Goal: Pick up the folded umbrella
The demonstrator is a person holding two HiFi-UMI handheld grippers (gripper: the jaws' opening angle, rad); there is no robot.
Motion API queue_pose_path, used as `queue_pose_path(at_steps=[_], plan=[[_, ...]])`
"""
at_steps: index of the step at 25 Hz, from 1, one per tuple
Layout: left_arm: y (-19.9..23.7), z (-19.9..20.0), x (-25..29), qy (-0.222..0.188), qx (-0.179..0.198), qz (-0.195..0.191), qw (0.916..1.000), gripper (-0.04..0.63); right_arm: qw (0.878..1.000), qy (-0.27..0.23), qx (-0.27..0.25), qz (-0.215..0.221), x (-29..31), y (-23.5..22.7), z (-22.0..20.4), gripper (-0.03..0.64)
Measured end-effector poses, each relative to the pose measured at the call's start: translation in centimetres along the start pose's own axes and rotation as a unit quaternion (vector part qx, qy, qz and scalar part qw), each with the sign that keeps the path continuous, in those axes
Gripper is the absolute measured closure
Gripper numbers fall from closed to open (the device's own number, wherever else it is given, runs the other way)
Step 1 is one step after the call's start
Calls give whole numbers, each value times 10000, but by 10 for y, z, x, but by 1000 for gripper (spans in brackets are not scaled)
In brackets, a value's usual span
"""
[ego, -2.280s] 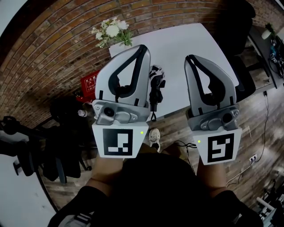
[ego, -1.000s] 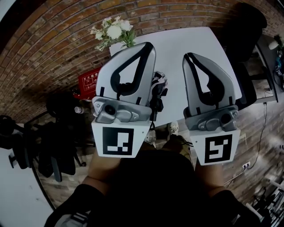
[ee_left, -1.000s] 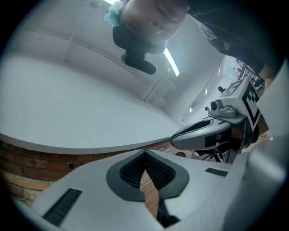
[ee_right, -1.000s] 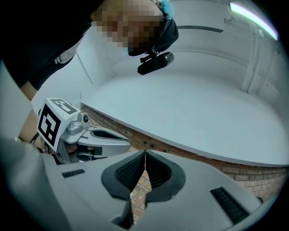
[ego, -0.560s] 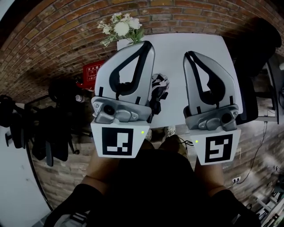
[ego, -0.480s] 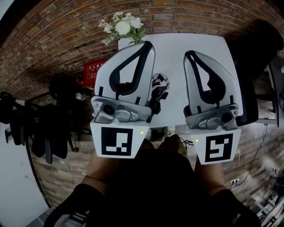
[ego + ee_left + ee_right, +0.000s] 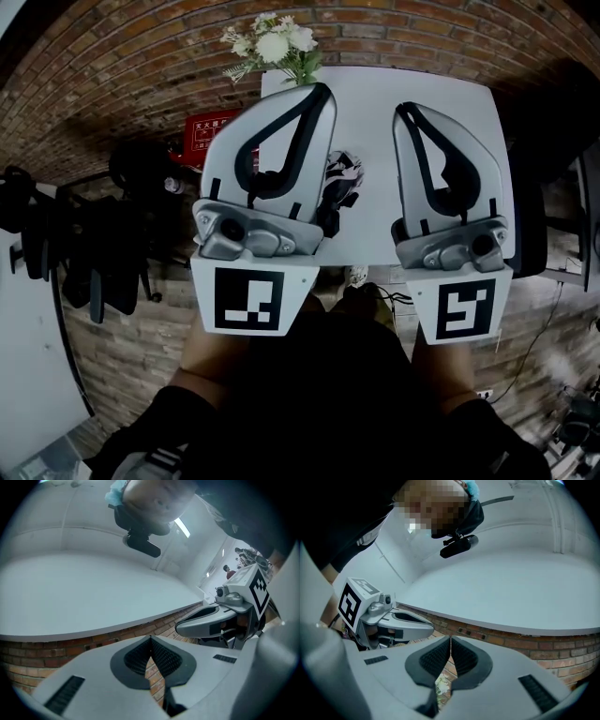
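Note:
The folded umbrella (image 7: 339, 183), black with white patches, lies on the white table (image 7: 441, 84) near its front edge. In the head view it shows in the gap between my two grippers, partly hidden by the left one. My left gripper (image 7: 323, 90) and right gripper (image 7: 404, 109) are held up side by side above the table, both shut and empty. The left gripper view shows its shut pads (image 7: 151, 638) against brick wall and ceiling, with the right gripper (image 7: 220, 620) beside it. The right gripper view shows shut pads (image 7: 450, 638) and the left gripper (image 7: 393, 620).
A bunch of white flowers (image 7: 277, 42) stands at the table's far left corner by the brick wall. A red sign (image 7: 214, 131) and dark gear (image 7: 94, 244) sit left of the table, a black chair (image 7: 553, 141) right. Shoes (image 7: 356, 277) stand on the wooden floor.
The table, at first slanted in the head view, now sits square ahead, and the flowers have drifted right. Both grippers stay shut and side by side.

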State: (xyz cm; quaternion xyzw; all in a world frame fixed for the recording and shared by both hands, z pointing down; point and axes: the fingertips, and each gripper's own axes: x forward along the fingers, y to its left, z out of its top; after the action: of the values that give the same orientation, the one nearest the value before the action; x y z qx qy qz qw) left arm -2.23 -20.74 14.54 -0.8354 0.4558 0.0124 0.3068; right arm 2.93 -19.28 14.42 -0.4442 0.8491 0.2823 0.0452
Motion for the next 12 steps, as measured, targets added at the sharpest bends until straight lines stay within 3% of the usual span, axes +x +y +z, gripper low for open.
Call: queue_pose_path(at_steps=[12], plan=[[-7, 0, 1, 106, -32, -161, 9998, 588, 10000, -5, -31, 93, 0, 2, 1, 586]])
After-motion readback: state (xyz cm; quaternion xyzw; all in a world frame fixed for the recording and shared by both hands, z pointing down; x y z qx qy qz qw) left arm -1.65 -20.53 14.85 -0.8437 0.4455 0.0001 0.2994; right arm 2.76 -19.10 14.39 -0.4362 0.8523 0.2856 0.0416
